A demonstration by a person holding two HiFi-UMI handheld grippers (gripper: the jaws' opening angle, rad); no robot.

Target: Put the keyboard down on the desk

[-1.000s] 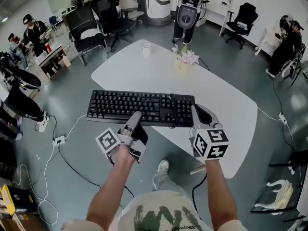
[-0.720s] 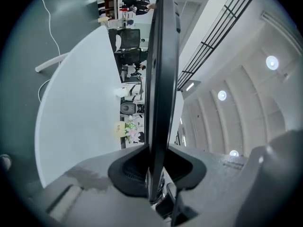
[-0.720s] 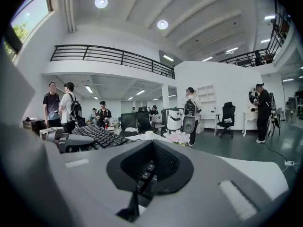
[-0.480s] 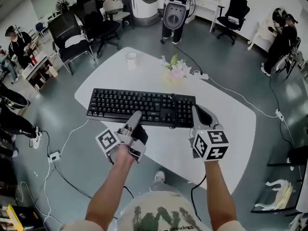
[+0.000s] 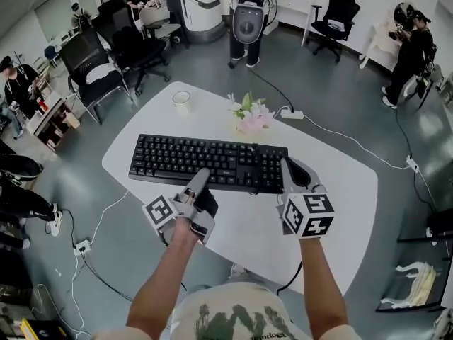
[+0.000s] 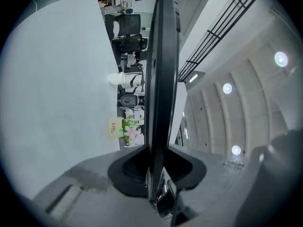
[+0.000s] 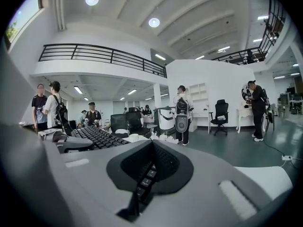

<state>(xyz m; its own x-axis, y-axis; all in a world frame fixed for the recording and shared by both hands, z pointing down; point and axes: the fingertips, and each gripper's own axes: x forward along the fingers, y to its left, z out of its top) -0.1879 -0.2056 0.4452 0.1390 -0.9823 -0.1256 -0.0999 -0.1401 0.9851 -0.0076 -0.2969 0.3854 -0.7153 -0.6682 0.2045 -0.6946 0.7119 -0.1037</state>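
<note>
Head view is showing the black keyboard (image 5: 205,163) hanging level over the white counter (image 5: 333,183), just short of the flowers (image 5: 248,115) and cup (image 5: 182,102). The left gripper (image 5: 199,180) is clamping its near long edge. The right gripper (image 5: 291,173) is pinching that same edge at the number-pad end. These two spaced grips are likely sharing the weight so the long board is not tipping while it is being lowered flat.

Shirt (image 5: 237,316): we note white, dark-green print.
Left gripper (image 5: 200,180): grey, black-white marker cube (image 5: 159,211).
Right gripper (image 5: 291,173): grey, same cube.
</note>
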